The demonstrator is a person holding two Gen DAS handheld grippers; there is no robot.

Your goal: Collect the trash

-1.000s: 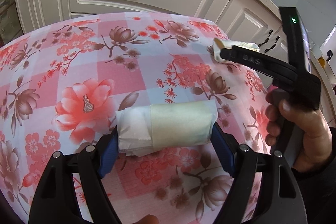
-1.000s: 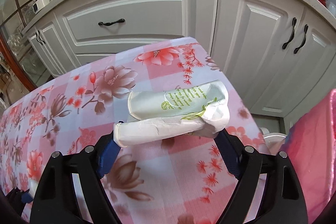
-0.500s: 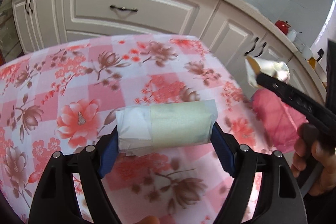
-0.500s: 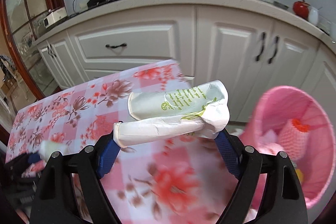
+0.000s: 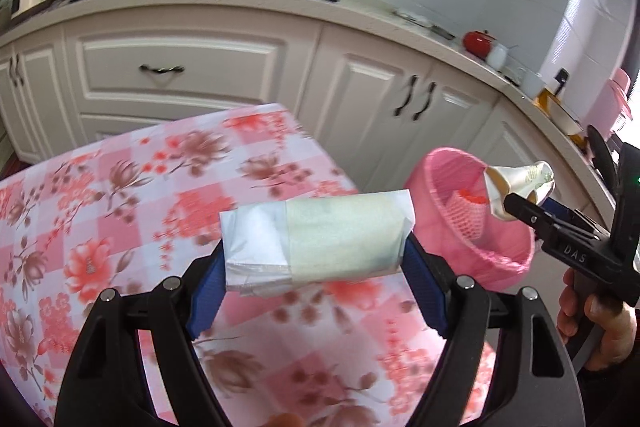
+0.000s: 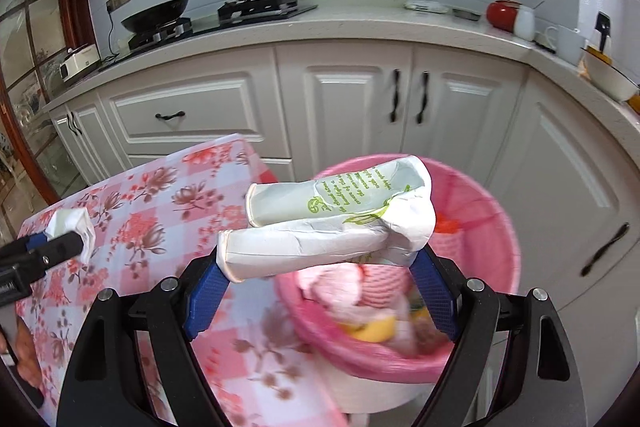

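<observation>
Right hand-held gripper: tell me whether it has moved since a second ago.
Yes. The right hand-held gripper, shut on the crumpled paper cup, has swung off the floral tablecloth toward the pink-lined trash bin, which now lies right behind the cup.

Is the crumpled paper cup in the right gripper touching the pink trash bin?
Apart. The left wrist view shows the crumpled paper cup held in the right gripper, hanging above the pink trash bin, with the bin's inside visible beneath it.

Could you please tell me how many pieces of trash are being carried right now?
2: a wrapped packet in the left tool, and a crumpled paper cup in the right tool.
</observation>
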